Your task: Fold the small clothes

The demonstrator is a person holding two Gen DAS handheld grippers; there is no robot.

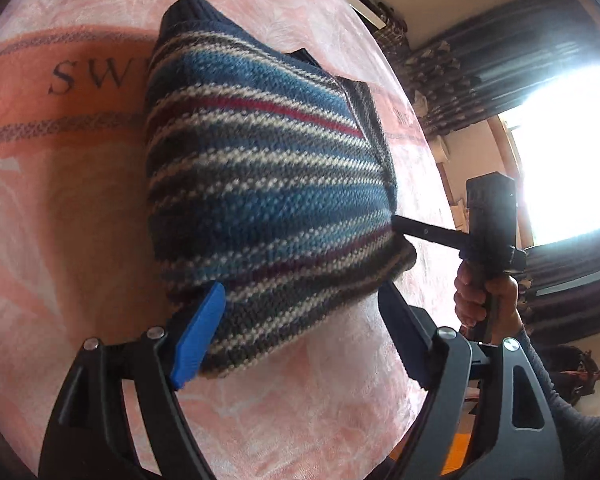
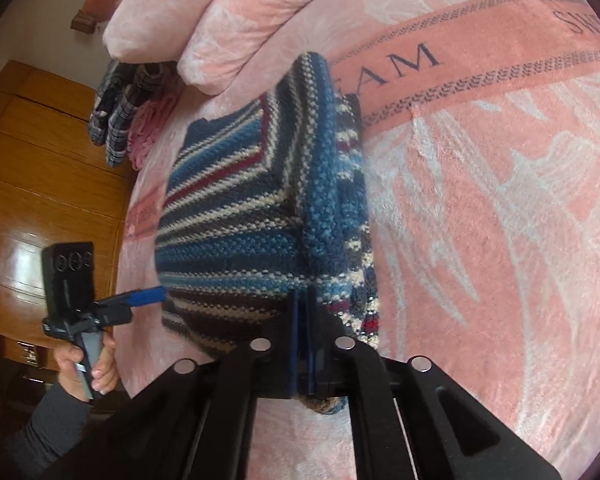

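Two hand-held grippers work a striped knit sweater on a pink blanket spread over a bed. Nearest the left camera, the left gripper stands with its blue-padded jaws spread wide at the sweater's near hem, one pad touching the knit. The right gripper has its jaws pressed together on a raised fold along the sweater's edge. The folded sweater's long axis runs away from both cameras, its dark ribbed band at the far end. Beyond, pink pillows and plaid clothes lie near the bed's edge.
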